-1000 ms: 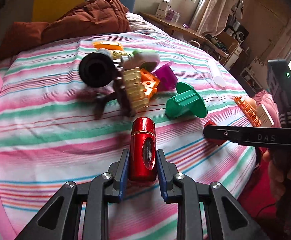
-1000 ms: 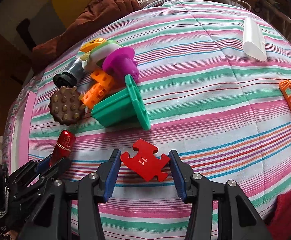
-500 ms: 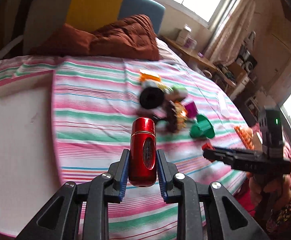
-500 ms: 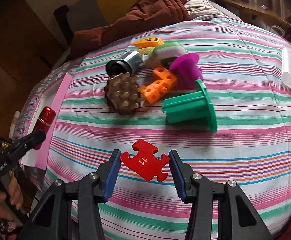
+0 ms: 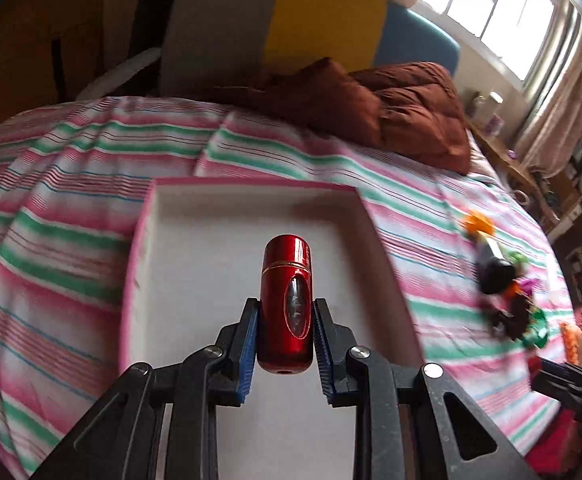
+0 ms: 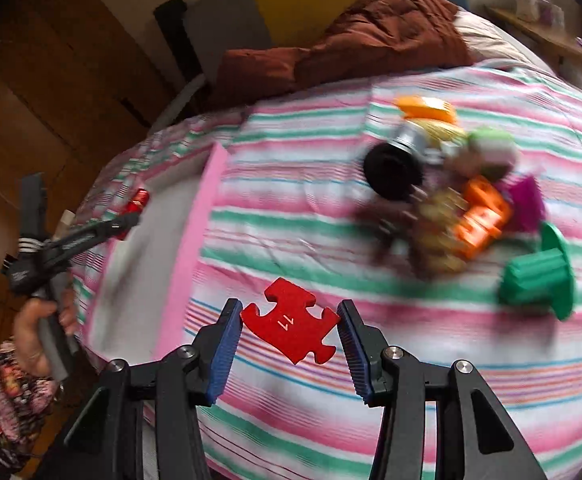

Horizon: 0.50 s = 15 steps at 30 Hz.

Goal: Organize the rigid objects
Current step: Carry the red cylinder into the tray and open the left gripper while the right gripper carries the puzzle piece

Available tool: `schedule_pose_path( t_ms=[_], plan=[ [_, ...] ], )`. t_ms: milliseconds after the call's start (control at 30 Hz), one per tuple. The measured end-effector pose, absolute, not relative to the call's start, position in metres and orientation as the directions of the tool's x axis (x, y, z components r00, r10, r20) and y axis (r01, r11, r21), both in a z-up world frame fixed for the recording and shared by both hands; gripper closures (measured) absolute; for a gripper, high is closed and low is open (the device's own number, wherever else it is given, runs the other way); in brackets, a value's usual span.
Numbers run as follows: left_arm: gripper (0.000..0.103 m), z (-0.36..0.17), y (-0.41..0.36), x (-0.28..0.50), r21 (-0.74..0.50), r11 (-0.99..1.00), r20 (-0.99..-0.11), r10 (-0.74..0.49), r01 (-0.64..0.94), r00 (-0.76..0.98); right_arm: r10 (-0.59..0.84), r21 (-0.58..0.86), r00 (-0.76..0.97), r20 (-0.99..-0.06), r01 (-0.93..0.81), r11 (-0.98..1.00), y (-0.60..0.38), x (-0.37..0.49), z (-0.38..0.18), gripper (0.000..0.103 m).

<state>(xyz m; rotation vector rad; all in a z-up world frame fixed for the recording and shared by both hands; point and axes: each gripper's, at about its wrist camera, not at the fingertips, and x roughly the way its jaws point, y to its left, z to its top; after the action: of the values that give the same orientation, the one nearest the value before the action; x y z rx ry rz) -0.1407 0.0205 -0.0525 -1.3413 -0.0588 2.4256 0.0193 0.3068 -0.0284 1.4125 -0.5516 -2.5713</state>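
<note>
My left gripper (image 5: 285,320) is shut on a shiny red cylinder (image 5: 286,304) and holds it above a shallow pink-rimmed white tray (image 5: 251,200) on the striped bed. My right gripper (image 6: 289,330) is shut on a flat red puzzle piece (image 6: 289,326) marked 11, held above the bedspread just right of the tray's pink edge (image 6: 195,240). The left gripper with the red cylinder (image 6: 135,204) also shows at the far left of the right wrist view. A blurred pile of toys (image 6: 451,200) lies to the right.
The toy pile holds a green spool (image 6: 539,276), orange blocks (image 6: 483,220), a black-capped cylinder (image 6: 393,168) and a purple piece (image 6: 525,204). A brown quilt (image 5: 391,108) lies at the bed's head. The right gripper's tip (image 5: 567,380) shows at the left wrist view's right edge.
Both grippers have swung left away from the toy pile. The left one now hangs over the tray with the red cylinder; the right one nears the tray's edge with the puzzle piece.
</note>
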Motion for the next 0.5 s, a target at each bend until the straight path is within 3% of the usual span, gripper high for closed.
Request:
schedule_pose_path(
  t_ms=[200,333,500],
  plan=[
    [0.078,-0.078,0.009,-0.193,-0.152,-0.966,-0.847,0.237,-0.211,-0.475,-0.345,0.38,-0.54,-0.767,0.05,-0.924,0.249,-0.025,-0.013,0.054],
    [0.072,-0.079,0.002,-0.206,-0.139,-0.979,-0.853,0.193,-0.146,-0.484,-0.351,0.357,-0.531,-0.771,0.096,-0.929,0.219,-0.043,-0.008,0.054],
    [0.066,-0.048,-0.039,-0.178,-0.343,-0.934,-0.772,0.339,-0.097,-0.538,-0.359,0.339,-0.501,-0.788,0.134,-0.931,0.194,-0.061,-0.011,0.054]
  ],
)
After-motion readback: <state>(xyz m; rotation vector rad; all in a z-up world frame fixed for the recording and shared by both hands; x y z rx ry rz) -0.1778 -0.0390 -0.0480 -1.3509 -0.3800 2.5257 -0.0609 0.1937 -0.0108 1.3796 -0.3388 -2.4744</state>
